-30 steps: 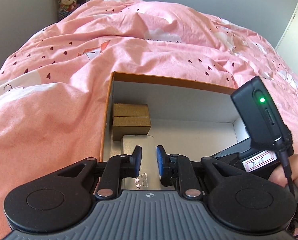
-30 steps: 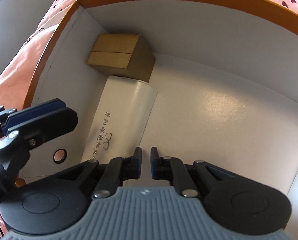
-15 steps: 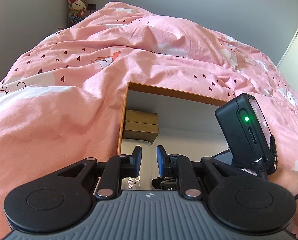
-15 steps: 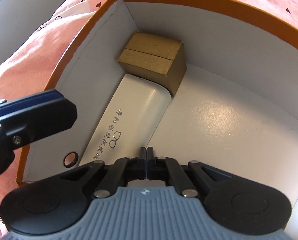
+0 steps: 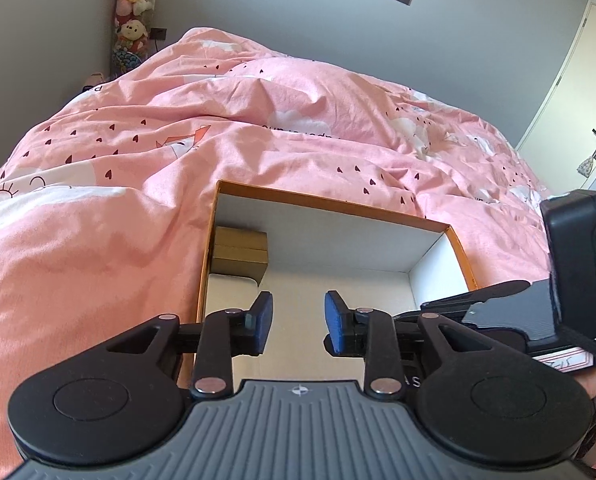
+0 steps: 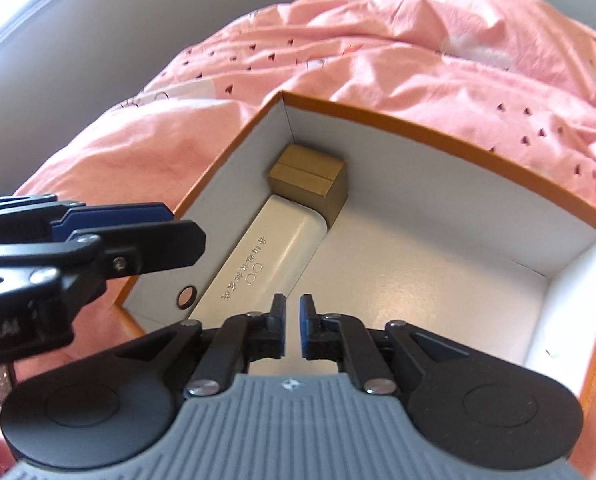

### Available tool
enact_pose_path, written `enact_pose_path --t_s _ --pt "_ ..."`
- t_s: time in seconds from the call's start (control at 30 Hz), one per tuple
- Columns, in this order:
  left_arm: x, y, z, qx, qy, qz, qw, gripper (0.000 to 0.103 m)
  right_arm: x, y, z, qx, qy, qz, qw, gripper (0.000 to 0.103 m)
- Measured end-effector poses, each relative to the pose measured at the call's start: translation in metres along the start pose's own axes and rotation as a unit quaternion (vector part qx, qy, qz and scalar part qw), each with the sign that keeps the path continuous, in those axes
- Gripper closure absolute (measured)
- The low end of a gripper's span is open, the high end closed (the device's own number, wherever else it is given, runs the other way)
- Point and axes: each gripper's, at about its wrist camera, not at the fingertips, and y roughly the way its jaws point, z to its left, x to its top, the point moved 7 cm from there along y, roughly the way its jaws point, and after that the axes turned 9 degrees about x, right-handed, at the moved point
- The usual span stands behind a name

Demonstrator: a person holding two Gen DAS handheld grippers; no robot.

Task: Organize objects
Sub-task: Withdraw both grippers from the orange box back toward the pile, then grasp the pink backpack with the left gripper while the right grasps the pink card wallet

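Observation:
An orange box (image 5: 330,202) with white inner walls sits open on the bed; it also shows in the right wrist view (image 6: 438,122). Inside, a small brown cardboard box (image 6: 310,178) stands in the far left corner, and a white glasses case (image 6: 274,256) lies along the left wall, touching it. Both show in the left wrist view: the brown box (image 5: 240,254) and the case (image 5: 226,292). My left gripper (image 5: 298,322) is open and empty above the box's near edge. My right gripper (image 6: 293,328) is slightly open and empty, above the case's near end.
A pink duvet (image 5: 178,152) with small hearts covers the bed all around the box. Plush toys (image 5: 132,8) hang in the far left corner. A door (image 5: 578,80) is at the right. The right half of the box floor (image 6: 418,272) is bare.
Both grippers have pulled back and up from the box. The left gripper has opened wider. The right gripper shut half a second ago and has since opened a little.

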Motion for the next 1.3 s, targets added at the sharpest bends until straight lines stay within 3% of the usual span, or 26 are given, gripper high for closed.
enact_pose_path --t_s 0.1,0.17,0.2,0.23,0.33,0.47,0.63,0.77,0.9,1.07,1.2,1.3 --pt "-0.008 -0.012 -0.002 -0.015 0.0 -0.003 0.9999 0.061 -0.012 -0.02 0.008 -0.002 0.0 -0.024 1.0 0.089" --pt "-0.014 -0.019 -0.001 -0.021 0.001 -0.003 0.9998 0.061 -0.019 -0.032 0.014 -0.006 0.008 -0.041 0.999 0.078" --pt "-0.017 -0.023 -0.001 -0.024 0.003 -0.003 0.9997 0.061 -0.024 -0.038 0.015 -0.008 0.011 -0.048 0.999 0.065" --pt "-0.021 -0.025 -0.001 -0.027 0.004 0.0 0.9996 0.061 -0.031 -0.046 0.017 -0.012 0.014 -0.056 0.998 0.058" --pt "-0.038 -0.03 -0.005 -0.05 0.013 0.026 0.9983 0.061 -0.05 -0.059 0.025 -0.016 0.014 -0.069 0.997 0.058" --pt "-0.069 -0.031 -0.009 -0.081 0.021 0.099 0.9915 0.055 -0.075 -0.066 0.034 -0.02 0.007 -0.066 0.998 0.056" --pt "-0.116 -0.033 -0.009 -0.079 0.058 0.176 0.9795 0.056 -0.113 -0.06 0.043 0.011 0.011 -0.018 1.0 0.057" --pt "-0.141 -0.043 -0.011 -0.092 0.102 0.212 0.9676 0.056 -0.14 -0.053 0.051 0.024 0.002 0.028 0.999 0.059" --pt "-0.16 -0.053 -0.014 -0.088 0.169 0.231 0.954 0.056 -0.16 -0.053 0.055 0.014 -0.014 0.054 0.998 0.072" --pt "-0.179 -0.044 -0.026 -0.082 0.217 0.238 0.9431 0.056 -0.18 -0.057 0.057 0.014 -0.023 0.081 0.996 0.073" --pt "-0.185 -0.032 -0.039 -0.072 0.235 0.227 0.9424 0.054 -0.186 -0.062 0.054 -0.001 -0.032 0.081 0.996 0.072" --pt "-0.176 -0.025 -0.04 -0.058 0.223 0.205 0.9512 0.053 -0.188 -0.065 0.052 -0.003 -0.029 0.08 0.996 0.072"
